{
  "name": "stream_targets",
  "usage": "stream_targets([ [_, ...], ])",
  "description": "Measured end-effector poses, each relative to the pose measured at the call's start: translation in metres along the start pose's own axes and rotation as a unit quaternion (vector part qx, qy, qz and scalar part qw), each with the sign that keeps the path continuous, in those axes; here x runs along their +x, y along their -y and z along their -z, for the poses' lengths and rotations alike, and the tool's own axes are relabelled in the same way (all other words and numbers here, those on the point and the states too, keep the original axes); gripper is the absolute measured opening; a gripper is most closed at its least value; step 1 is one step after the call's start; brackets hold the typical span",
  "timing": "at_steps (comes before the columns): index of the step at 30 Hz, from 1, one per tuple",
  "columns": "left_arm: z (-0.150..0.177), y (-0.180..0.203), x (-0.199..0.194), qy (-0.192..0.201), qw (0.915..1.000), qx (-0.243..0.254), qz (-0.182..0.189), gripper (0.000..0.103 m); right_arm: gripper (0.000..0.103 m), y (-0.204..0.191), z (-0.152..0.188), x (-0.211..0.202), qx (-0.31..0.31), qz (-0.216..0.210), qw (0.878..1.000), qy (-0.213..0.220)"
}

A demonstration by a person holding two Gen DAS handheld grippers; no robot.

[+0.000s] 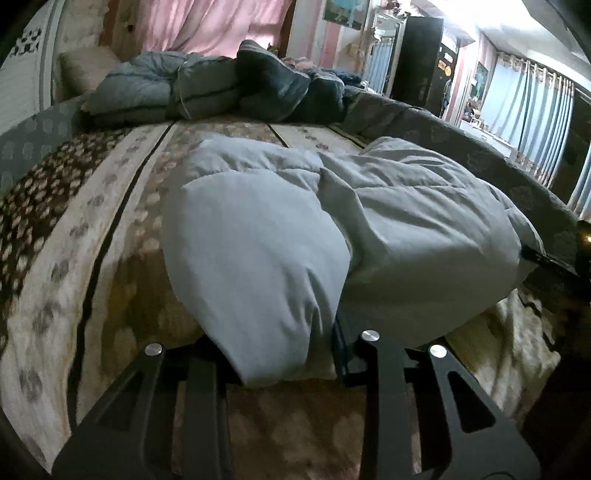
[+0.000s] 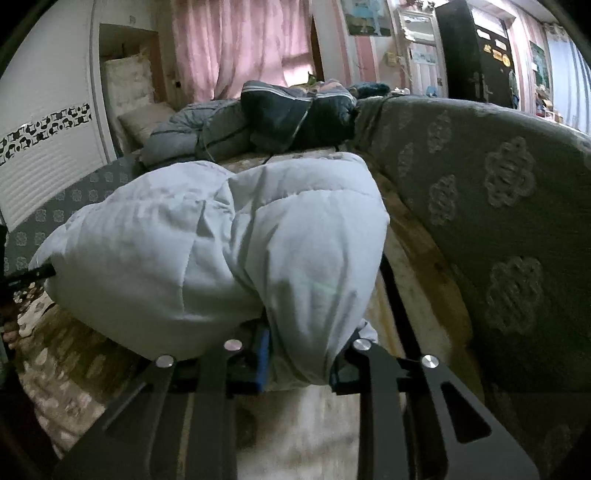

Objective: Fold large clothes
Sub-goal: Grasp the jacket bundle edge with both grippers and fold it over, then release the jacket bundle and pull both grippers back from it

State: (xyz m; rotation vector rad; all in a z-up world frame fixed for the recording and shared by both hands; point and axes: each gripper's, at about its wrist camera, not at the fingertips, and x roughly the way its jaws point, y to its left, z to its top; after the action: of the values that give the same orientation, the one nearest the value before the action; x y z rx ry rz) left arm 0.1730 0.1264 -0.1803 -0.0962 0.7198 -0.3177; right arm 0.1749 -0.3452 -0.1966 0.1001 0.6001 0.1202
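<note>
Far end of the bed [image 1: 122,206]: I see a heap of folded padded garments, a grey-blue puffer [image 1: 147,92] on the left and a dark navy one [image 1: 280,85] on the right, touching each other, with a pale pillow [image 1: 85,68] behind them against the wall. Pink curtains [image 1: 207,27] hang beyond. A grey patterned bolster [image 2: 491,192] runs along the right edge of the bed, just beside my work. The bedspread is beige and brown with pale blotches and dark stripes.

The task garment, a light grey padded jacket [image 1: 295,229], lies bunched in the near half of the bed, toward the right edge, well apart from the far heap. It bulks up in two puffy lobes and blocks most of my right wrist view of the bed's middle.

My left gripper [image 1: 288,369] is drawn in narrow, with a hanging fold of the jacket pinched between its pads at the near left lobe. My right gripper [image 2: 299,369] is likewise narrow, its blue-faced pads [image 2: 263,354] clamped on a fold of the jacket at the near right side. In each wrist view the other tool's dark tip shows at the frame's side, touching the jacket.
</note>
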Motion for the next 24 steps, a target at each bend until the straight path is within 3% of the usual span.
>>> stream_targets([
  [2, 0.018, 0.003, -0.003, -0.011, 0.9998, 0.007, -0.016, 0.033, 0.025, -0.001, 0.008, -0.006, 0.001, 0.002, 1.0, -0.015],
  [4, 0.038, 0.003, 0.004, -0.029, 0.9985, 0.021, -0.042, 0.038, 0.033, 0.006, 0.02, 0.002, 0.017, 0.007, 0.999, -0.046],
  [6, 0.056, -0.001, 0.007, -0.037, 0.9974, 0.019, -0.059, 0.052, 0.058, 0.016, 0.035, 0.005, 0.05, 0.018, 0.997, -0.048],
  [8, 0.061, -0.005, 0.003, -0.034, 0.9971, 0.001, -0.068, 0.057, 0.062, 0.023, 0.042, -0.001, 0.079, 0.026, 0.996, -0.044],
  [10, 0.063, -0.005, -0.011, -0.02, 0.9966, -0.018, -0.078, 0.072, 0.071, 0.017, 0.04, -0.013, 0.067, 0.054, 0.996, -0.03],
  [12, 0.067, -0.003, -0.031, 0.005, 0.9954, -0.028, -0.091, 0.098, 0.081, 0.005, 0.041, -0.03, 0.045, 0.078, 0.996, -0.006],
  [14, 0.075, 0.0, -0.052, 0.019, 0.9935, -0.017, -0.111, 0.099, 0.087, -0.004, 0.046, -0.042, 0.042, 0.082, 0.996, 0.004],
  [18, 0.077, 0.013, -0.091, 0.049, 0.9873, -0.003, -0.151, 0.1, 0.089, -0.04, 0.056, -0.064, 0.029, 0.098, 0.995, 0.009],
  [22, 0.103, 0.039, -0.122, 0.069, 0.9837, 0.013, -0.166, 0.1, 0.097, -0.089, 0.069, -0.109, -0.011, 0.07, 0.996, 0.048],
  [24, 0.114, 0.07, -0.131, 0.077, 0.9703, 0.061, -0.221, 0.1, 0.099, -0.106, 0.073, -0.123, -0.035, 0.052, 0.997, 0.053],
])
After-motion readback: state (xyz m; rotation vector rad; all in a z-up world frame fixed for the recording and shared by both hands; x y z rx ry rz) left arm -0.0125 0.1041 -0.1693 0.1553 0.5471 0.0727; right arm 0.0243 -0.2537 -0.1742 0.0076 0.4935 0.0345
